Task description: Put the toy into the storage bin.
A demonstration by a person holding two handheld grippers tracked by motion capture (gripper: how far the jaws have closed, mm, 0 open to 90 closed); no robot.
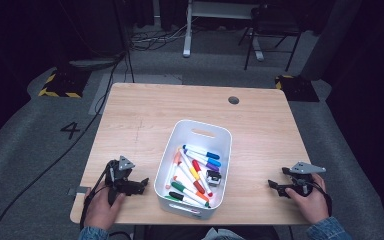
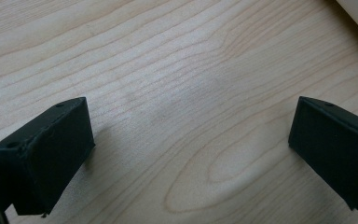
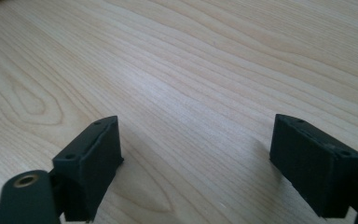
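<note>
Both grippers rest low on the bench (image 1: 145,107), one on each side of the white bin (image 1: 180,139) of markers (image 1: 195,172), and neither holds anything. The left gripper (image 1: 141,186) sits just left of the bin's near end, its jaws spread wide over bare wood. The right gripper (image 1: 275,186) lies well to the right of the bin, jaws also spread with nothing between them. To my eye this is a pause with hands parked, before any marker is picked. The next move would call for one hand to lift, swing over the bin's rim and come down on a single marker across its barrel. The markers lie heaped in the near half of the bin, most with their long axes slanting from far left to near right. A small grey object (image 1: 213,177) sits at their right.
</note>
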